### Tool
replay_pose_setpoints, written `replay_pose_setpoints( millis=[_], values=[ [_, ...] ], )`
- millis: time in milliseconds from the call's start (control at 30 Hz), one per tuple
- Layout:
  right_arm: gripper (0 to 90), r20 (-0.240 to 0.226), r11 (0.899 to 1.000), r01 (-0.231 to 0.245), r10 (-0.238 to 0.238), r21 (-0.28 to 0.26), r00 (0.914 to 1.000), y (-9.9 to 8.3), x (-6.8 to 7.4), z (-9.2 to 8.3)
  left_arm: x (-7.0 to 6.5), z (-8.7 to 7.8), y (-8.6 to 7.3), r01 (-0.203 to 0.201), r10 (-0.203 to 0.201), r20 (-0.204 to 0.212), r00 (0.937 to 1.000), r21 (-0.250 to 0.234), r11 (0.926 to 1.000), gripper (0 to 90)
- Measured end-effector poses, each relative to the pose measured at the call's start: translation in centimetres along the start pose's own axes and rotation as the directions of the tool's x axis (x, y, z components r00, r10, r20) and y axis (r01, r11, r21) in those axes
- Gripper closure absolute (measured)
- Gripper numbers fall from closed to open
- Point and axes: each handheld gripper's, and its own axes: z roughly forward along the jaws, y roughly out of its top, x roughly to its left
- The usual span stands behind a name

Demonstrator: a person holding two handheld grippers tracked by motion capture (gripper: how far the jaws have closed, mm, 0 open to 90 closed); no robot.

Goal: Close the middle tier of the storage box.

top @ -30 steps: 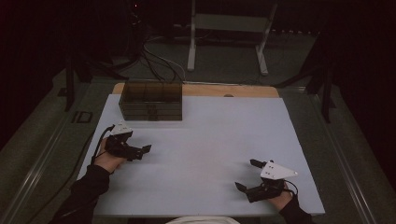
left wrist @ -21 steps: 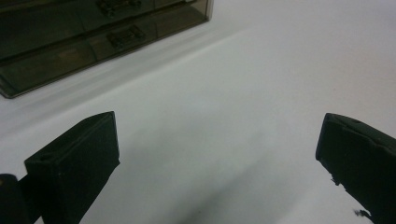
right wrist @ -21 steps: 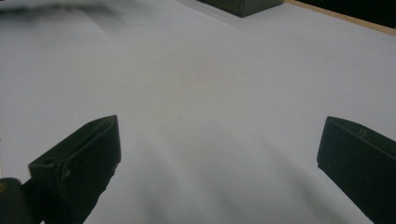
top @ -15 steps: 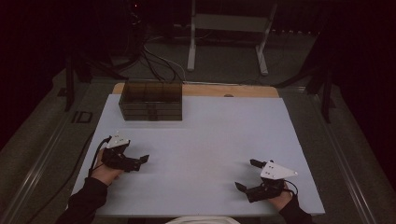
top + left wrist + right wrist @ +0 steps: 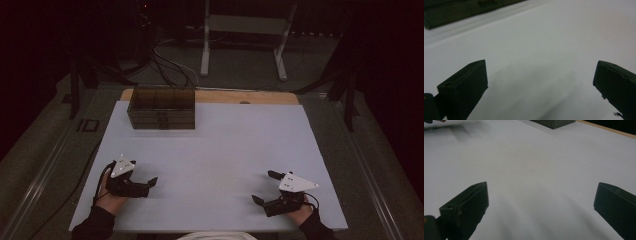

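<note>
Both jaw pairs are spread wide and empty: left gripper (image 5: 150, 184) and right gripper (image 5: 264, 187) are rested near the table's front edge. The dark compartmented box (image 5: 161, 108) stands well apart at the far edge; a forward reach is judged next.

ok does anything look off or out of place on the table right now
Nothing stands out. The dark compartmented box sits square and closed at the far left of the white table. The left gripper and right gripper rest near the front edge, jaws open and holding nothing.
</note>
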Motion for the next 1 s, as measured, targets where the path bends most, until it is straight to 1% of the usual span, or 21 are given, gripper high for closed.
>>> replay_pose_setpoints(
  millis=[100, 167, 200, 267, 333, 367, 400, 467, 533, 600, 667, 767, 867, 933, 1000],
  values=[
    [0.0, 0.001, 1.0, -0.002, 0.002, -0.001, 1.0, 0.0, 0.0, 0.0, 0.0, -0.2, -0.6, 0.01, -0.01, 0.008, 0.9999, 0.014, 0.9999, 1.0],
    [0.0, 0.001, 1.0, 0.0, 0.0, 0.0, 1.0, 0.0, 0.0, 0.0, -0.1, -0.4, -0.9, 0.013, -0.013, 0.011, 0.9999, 0.01, 0.9999, 1.0],
    [0.0, 0.0, 1.0, 0.001, -0.001, 0.001, 1.0, 0.0, 0.0, 0.0, -0.1, -0.5, -1.1, 0.005, -0.005, 0.009, 0.9999, 0.008, 1.0, 1.0],
    [0.0, 0.005, 1.0, 0.011, -0.011, 0.008, 0.9999, 0.0, 0.0, 0.0, -0.1, -0.5, -1.3, -0.006, 0.006, 0.022, 0.9997, 0.0, 1.0, 1.0],
    [0.0, 0.002, 1.0, 0.014, -0.014, 0.01, 0.9999, 0.0, 0.1, 0.1, 0.2, -0.2, -1.5, -0.013, 0.013, 0.048, 0.9988, 0.0, 0.9999, 1.0],
    [0.0, 0.002, 1.0, 0.014, -0.014, 0.01, 0.9999, 0.0, 0.1, 0.1, 0.2, -0.2, -1.5, -0.013, 0.013, 0.048, 0.9988, 0.0, 0.9999, 1.0],
    [0.0, -0.001, 1.0, 0.016, -0.016, 0.009, 0.9999, 0.0, 0.1, 0.1, 0.3, 0.1, -1.4, -0.022, 0.022, 0.047, 0.9987, 0.009, 0.9997, 1.0],
    [0.0, -0.007, 1.0, 0.019, -0.019, 0.011, 0.9998, 0.0, 0.1, 0.2, 0.4, 0.2, -1.3, -0.043, 0.044, 0.054, 0.9976, -0.008, 0.999, 1.0],
    [0.0, -0.011, 1.0, 0.025, -0.025, 0.015, 0.9996, 0.0, 0.2, 0.3, 0.3, 0.3, -1.3, -0.048, 0.049, 0.067, 0.9965, -0.021, 0.9986, 1.0],
    [0.0, -0.009, 0.999, 0.029, -0.029, 0.015, 0.9995, 0.0, 0.2, 0.3, 0.2, 0.4, -1.3, -0.061, 0.062, 0.066, 0.9959, -0.017, 0.998, 1.0],
    [0.0, -0.007, 1.0, 0.023, -0.022, 0.01, 0.9997, 0.0, 0.1, 0.2, 0.1, 0.5, -1.4, -0.058, 0.06, 0.08, 0.995, -0.019, 0.9981, 1.0],
    [0.0, -0.003, 1.0, 0.019, -0.019, 0.011, 0.9998, -0.1, 0.0, 0.1, -0.1, 0.4, -1.3, -0.067, 0.069, 0.077, 0.9946, -0.026, 0.9974, 1.0],
    [0.0, 0.0, 1.0, 0.016, -0.016, 0.009, 0.9999, 0.0, 0.0, 0.1, -0.3, 0.3, -1.2, -0.062, 0.065, 0.078, 0.9949, -0.037, 0.9974, 1.0],
    [0.0, 0.01, 1.0, 0.003, -0.003, 0.008, 0.9999, 0.0, -0.1, 0.1, -0.5, 0.3, -1.1, -0.066, 0.069, 0.08, 0.9944, -0.04, 0.997, 1.0],
    [0.0, 0.034, 1.0, -0.018, 0.018, 0.017, 0.9993, -0.1, -0.4, 0.1, -0.6, 0.4, -1.0, -0.061, 0.064, 0.09, 0.9938, -0.04, 0.9973, 1.0]
  ],
)
